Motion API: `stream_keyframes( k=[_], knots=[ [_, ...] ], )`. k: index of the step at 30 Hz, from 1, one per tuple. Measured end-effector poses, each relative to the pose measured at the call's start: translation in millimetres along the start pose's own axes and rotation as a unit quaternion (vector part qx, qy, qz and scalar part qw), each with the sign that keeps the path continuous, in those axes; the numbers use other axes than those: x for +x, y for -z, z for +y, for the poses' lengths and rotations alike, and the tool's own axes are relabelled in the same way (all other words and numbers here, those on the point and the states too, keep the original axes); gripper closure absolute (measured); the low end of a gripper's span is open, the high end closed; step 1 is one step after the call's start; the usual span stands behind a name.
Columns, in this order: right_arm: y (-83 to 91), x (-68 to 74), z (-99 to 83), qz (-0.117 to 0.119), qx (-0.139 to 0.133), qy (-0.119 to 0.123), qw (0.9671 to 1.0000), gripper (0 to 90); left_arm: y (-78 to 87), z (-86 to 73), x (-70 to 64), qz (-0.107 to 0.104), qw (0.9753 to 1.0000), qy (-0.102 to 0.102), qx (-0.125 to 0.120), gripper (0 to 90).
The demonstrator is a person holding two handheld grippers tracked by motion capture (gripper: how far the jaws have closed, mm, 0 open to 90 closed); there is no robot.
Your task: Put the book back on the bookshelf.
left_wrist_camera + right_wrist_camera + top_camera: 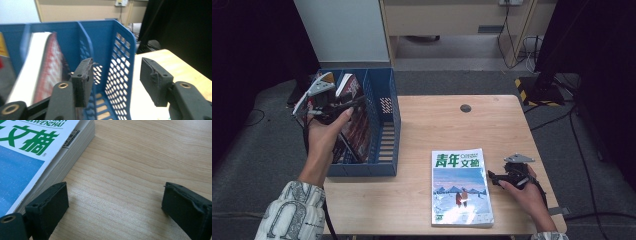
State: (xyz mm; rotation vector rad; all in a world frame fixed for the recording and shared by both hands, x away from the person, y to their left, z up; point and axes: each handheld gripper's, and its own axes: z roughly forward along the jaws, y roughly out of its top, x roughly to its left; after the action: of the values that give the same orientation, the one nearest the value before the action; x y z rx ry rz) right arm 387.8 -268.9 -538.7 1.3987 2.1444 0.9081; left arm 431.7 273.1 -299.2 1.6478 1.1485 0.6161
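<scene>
Even overhead light falls on the tabletop (437, 130), while the surroundings beyond it sink into darkness. Glare whitens the lower cover of the magazine (460, 187). In the left gripper view the blue file rack (110, 50) and its contents are blurred; the right gripper view's wood grain is sharp.

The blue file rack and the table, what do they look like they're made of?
The blue file rack looks like moulded plastic: uniform colour, smooth walls, punched honeycomb holes. The table looks like pale wood or wood-look laminate: matte, with straight grain lines.
</scene>
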Motion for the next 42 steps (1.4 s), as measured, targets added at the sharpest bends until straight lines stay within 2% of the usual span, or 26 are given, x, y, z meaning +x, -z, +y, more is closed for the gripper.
stream_keyframes(
  k=[11,17,20,23,26,29,33,34,37,39,42],
  knots=[
    [0.0,0.0,0.0,0.0,0.0,0.0,1.0,7.2,-19.1,-24.7,-25.7,-0.038,0.9992,-0.009,0.012,33.9],
    [0.0,0.0,0.0,0.0,0.0,0.0,1.0,7.2,-32.3,-44.5,-44.4,-0.066,0.9973,-0.017,0.028,31.8],
    [0.0,0.0,0.0,0.0,0.0,0.0,1.0,7.2,-42.1,-57.6,-59.0,-0.083,0.9942,-0.039,0.056,32.4],
    [0.0,0.0,0.0,0.001,0.0,0.0,1.0,7.2,-49.0,-67.9,-72.0,-0.099,0.9925,-0.041,0.059,31.4],
    [0.1,0.1,-0.1,0.001,0.0,0.0,1.0,7.2,-58.0,-79.0,-87.4,-0.118,0.9898,-0.044,0.067,30.3],
    [0.9,0.7,-0.5,0.002,0.0,0.001,1.0,7.2,-64.9,-90.1,-99.0,-0.129,0.9872,-0.054,0.078,29.7],
    [1.3,1.3,-1.2,0.003,-0.001,0.003,1.0,7.4,-73.2,-106.1,-113.7,-0.145,0.9839,-0.057,0.087,29.3],
    [1.4,1.3,-1.2,0.004,-0.001,0.003,1.0,7.9,-75.7,-110.4,-117.8,-0.151,0.9825,-0.059,0.091,29.2],
    [4.1,1.8,0.9,0.014,0.002,0.017,0.9998,17.3,-80.6,-119.3,-126.1,-0.16,0.9806,-0.061,0.095,28.6],
    [8.0,3.4,3.1,0.008,0.002,0.032,0.9995,18.2,-84.0,-125.7,-132.0,-0.161,0.9802,-0.063,0.095,28.4],
    [16.0,6.8,3.1,0.007,-0.005,0.033,0.9994,18.9,-88.9,-135.4,-142.1,-0.167,0.9779,-0.073,0.102,27.8]
  ],
)
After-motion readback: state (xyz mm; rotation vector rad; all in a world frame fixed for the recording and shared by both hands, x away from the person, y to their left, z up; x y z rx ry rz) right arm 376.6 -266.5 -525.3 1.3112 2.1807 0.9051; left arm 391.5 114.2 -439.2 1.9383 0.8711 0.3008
